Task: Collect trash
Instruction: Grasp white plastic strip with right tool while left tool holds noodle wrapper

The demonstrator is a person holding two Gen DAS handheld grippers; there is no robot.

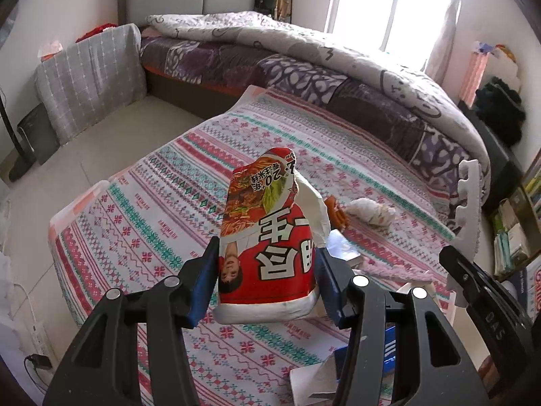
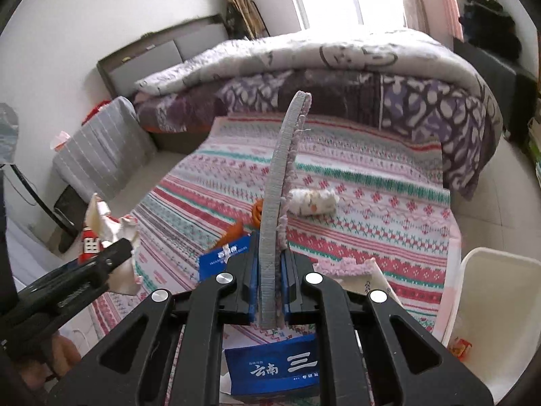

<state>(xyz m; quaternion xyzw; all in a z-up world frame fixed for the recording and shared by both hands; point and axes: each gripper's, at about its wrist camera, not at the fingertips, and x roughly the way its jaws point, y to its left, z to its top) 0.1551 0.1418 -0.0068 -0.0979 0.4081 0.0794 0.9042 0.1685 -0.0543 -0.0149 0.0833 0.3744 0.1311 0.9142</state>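
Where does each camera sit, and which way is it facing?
Left wrist: on the left tool, facing the bed; its black arms grip a red wrapper; the right tool shows.
Right wrist: on the right tool, clamping a grey strip; the left tool shows.
Shared: patterned cloth, crumpled tissue.

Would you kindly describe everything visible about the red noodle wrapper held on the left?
The red noodle wrapper is a torn, crumpled packet with a white inside, printed with a man's face, noodles and large Chinese characters. It stands upright, print upside down, clamped between the blue pads of the left hand-held gripper, lifted above the patterned cloth.
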